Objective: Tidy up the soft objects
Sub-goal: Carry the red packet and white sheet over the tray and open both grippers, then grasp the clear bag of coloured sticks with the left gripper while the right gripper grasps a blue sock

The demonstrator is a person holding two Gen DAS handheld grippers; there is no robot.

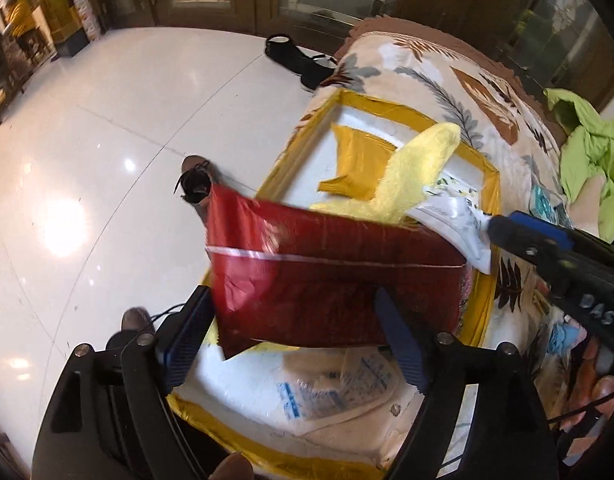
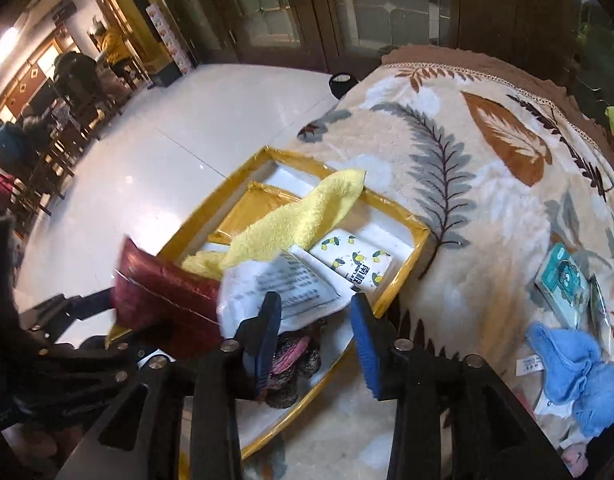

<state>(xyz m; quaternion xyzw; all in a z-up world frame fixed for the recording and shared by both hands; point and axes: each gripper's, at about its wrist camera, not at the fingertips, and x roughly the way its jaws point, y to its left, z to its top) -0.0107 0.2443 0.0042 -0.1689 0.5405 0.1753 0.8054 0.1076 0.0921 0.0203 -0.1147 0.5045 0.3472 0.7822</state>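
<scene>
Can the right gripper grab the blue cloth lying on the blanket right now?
Probably yes. The right gripper is open and holds nothing, and the blue cloth lies uncovered on the blanket, off to its right. Nothing seems to block it; the gripper would only need to swing away from the yellow-edged tray.
</scene>
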